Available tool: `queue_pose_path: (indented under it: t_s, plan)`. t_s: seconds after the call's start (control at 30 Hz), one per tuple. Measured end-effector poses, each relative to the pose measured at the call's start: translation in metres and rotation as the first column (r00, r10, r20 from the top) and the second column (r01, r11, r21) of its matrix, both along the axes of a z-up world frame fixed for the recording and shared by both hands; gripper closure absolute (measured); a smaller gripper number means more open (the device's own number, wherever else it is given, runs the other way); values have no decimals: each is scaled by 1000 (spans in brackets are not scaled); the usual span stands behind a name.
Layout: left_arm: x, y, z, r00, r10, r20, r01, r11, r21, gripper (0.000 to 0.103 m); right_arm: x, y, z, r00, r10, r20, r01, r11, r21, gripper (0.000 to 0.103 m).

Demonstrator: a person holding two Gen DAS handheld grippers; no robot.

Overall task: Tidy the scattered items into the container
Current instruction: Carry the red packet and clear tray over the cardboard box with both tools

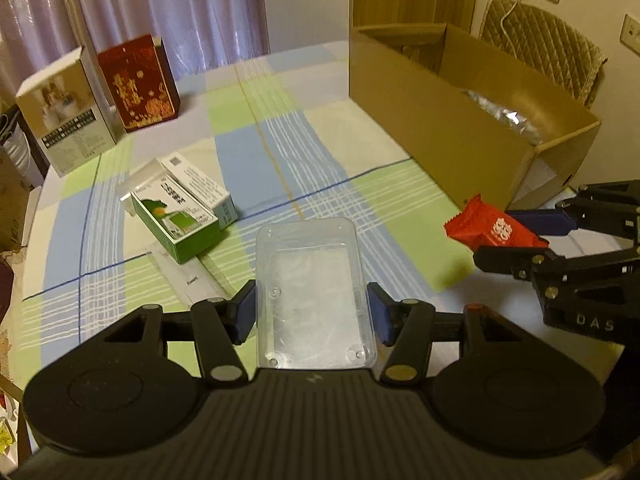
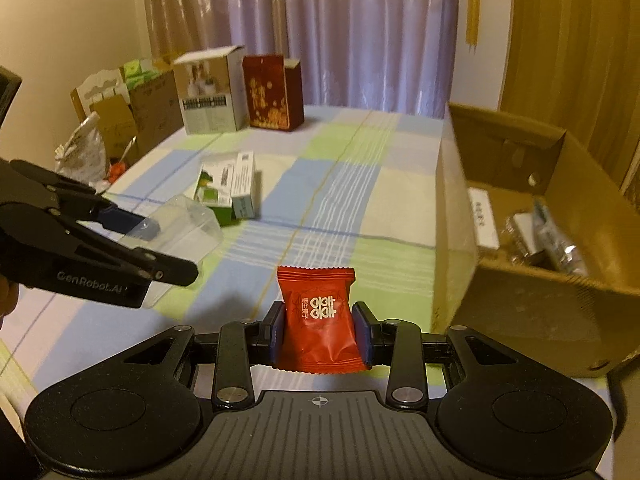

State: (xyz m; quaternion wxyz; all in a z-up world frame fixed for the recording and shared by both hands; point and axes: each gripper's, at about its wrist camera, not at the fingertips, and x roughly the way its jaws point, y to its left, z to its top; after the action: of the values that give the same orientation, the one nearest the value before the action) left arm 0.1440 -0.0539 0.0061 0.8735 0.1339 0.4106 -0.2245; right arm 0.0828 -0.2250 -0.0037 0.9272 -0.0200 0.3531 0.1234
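Right wrist: cardboard box (image 2: 520,292) holds, perhaps, packets

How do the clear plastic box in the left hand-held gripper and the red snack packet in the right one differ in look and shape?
The clear plastic box is transparent and rigid with rounded corners; the red snack packet is opaque, soft and crinkled, with serrated ends. The box looks empty and plain; the packet carries white printed characters. Shared: each is clamped between blue pads, the box by the left hand-held gripper, the packet by the right hand-held gripper.
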Motion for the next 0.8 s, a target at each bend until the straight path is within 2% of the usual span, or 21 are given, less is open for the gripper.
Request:
queue_pose_path:
  t_s: [0.3,0.53,0.8]
  plan:
    - [-16,-22,40,998,-26,51,28,999,-42,51,-4,-39,48,992,-77,98,79,997,-13,65]
    - [-13,-76,64,992,-90,89,96,993,-64,51,4,-90,75,975,-174,140,180,983,-25,65]
    - [-6,-137,79,981,-157,116,168,981,-92,51,17,-142,83,958,-250,139,256,966,-25,65]
